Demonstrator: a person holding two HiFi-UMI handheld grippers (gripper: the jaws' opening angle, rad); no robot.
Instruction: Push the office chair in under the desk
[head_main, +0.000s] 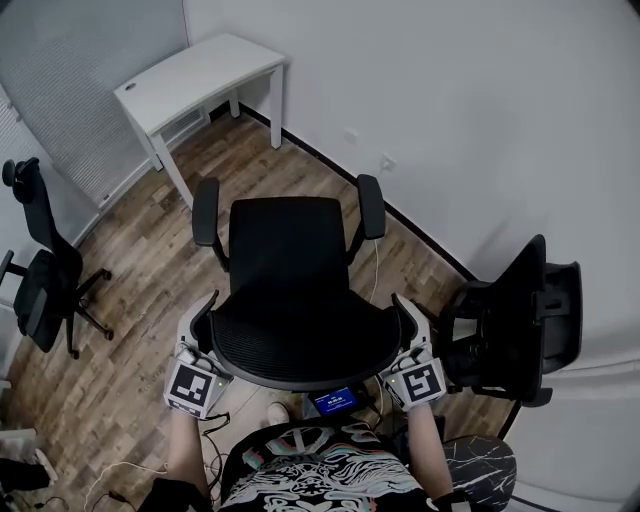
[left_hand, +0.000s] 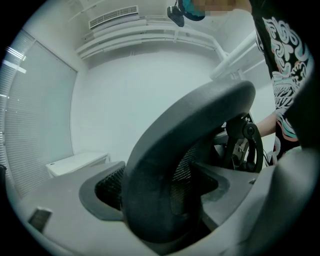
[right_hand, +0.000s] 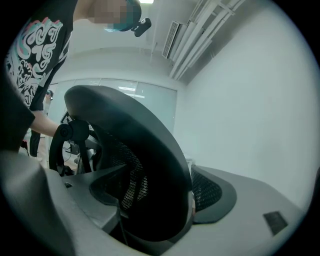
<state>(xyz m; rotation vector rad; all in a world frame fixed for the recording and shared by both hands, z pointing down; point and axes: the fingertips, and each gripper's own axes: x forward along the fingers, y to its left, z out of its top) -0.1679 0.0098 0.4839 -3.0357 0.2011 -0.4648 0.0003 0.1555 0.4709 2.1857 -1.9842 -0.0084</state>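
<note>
A black mesh office chair (head_main: 290, 260) stands in the middle of the wood floor, its seat facing the white desk (head_main: 195, 75) at the far upper left, about a chair's length away. My left gripper (head_main: 203, 322) is shut on the left end of the backrest's top rim (left_hand: 190, 125). At the right end of that rim (right_hand: 150, 145), my right gripper (head_main: 405, 325) is shut on it too. In both gripper views the curved rim fills the space between the grey jaws. The desk (left_hand: 75, 162) shows small beyond the left jaw.
A second black chair (head_main: 45, 270) stands at the left by the glass wall. A third chair (head_main: 520, 320) lies close on the right against the white wall. Cables trail on the floor by my feet, beside a small device with a blue screen (head_main: 335, 402).
</note>
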